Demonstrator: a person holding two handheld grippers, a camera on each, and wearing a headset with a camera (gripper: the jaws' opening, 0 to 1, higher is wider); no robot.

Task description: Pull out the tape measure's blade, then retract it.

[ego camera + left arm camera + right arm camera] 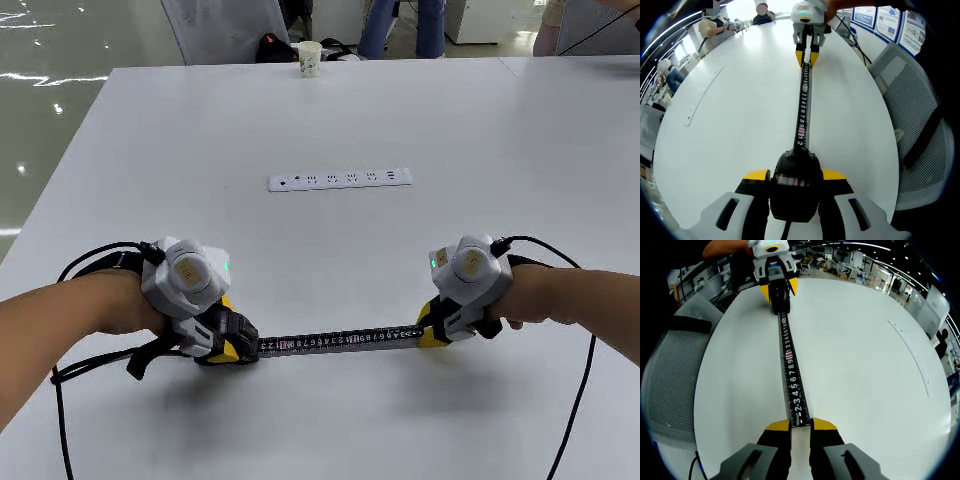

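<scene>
A black tape measure case [228, 338] sits low over the white table [330, 120], held in my left gripper [222, 340], which is shut on it; the case [796, 186] fills the space between the yellow-tipped jaws in the left gripper view. Its black blade [340, 341] with white numbers runs rightward to my right gripper [430, 334], which is shut on the blade's end. In the right gripper view the blade [791, 385] stretches from my right gripper [800, 426] to the case [779, 300]. The blade [803, 107] lies just above the tabletop.
A white power strip [340, 180] lies mid-table, farther out. A paper cup [310, 57] stands near the far edge. Black cables [70, 370] trail from both grippers. A mesh chair [920, 130] stands beside the table. People sit and stand beyond the far edge.
</scene>
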